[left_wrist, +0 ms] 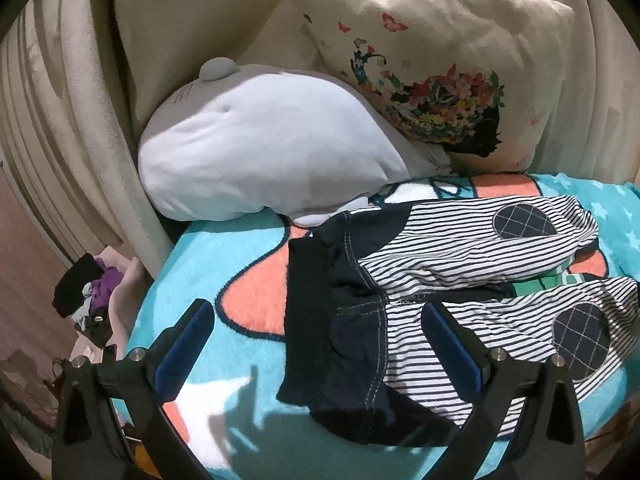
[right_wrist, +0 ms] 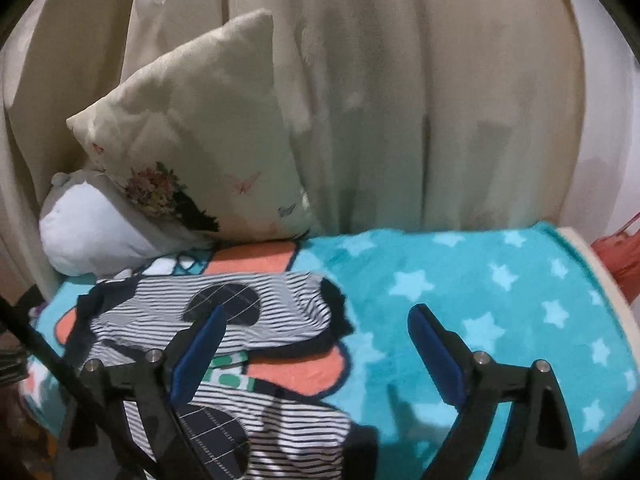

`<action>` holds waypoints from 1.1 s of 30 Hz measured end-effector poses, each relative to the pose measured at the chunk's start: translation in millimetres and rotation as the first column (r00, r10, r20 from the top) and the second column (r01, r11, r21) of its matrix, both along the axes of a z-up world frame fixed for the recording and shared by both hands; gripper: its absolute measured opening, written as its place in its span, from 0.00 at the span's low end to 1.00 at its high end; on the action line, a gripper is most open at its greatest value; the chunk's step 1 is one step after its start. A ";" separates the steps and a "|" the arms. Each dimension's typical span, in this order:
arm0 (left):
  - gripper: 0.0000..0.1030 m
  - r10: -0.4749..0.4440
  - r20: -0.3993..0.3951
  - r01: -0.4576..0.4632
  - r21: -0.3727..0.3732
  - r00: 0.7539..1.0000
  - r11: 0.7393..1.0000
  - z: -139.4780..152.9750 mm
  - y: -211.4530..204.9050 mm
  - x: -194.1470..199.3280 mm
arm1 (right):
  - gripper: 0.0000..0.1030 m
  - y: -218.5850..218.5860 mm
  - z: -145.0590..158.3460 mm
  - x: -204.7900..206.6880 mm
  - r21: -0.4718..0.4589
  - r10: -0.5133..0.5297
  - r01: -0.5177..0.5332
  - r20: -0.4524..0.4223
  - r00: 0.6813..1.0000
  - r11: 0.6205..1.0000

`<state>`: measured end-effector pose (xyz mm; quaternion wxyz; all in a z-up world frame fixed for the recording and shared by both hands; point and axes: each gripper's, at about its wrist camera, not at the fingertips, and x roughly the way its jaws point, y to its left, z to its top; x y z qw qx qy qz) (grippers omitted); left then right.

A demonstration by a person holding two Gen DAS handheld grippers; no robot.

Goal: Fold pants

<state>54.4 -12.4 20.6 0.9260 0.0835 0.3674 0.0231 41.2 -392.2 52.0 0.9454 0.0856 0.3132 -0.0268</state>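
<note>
The pants (left_wrist: 440, 300) lie legs rightward across the blanket (left_wrist: 224, 264); the open, empty left claw (left_wrist: 316, 320) hovers over the waistband, the open right claw (right_wrist: 316, 320) over the cuffs.

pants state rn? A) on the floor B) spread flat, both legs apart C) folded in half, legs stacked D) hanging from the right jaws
B: the striped pants lie open on the teal blanket, the two legs side by side with blanket showing between them, and neither gripper holds them.
</note>
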 end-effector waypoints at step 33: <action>0.88 -0.322 -0.270 0.210 -0.372 0.907 0.904 -79.0 16.7 209.6 | 0.83 -23.6 -102.1 184.3 0.073 0.152 -0.134 -0.402 0.903 0.988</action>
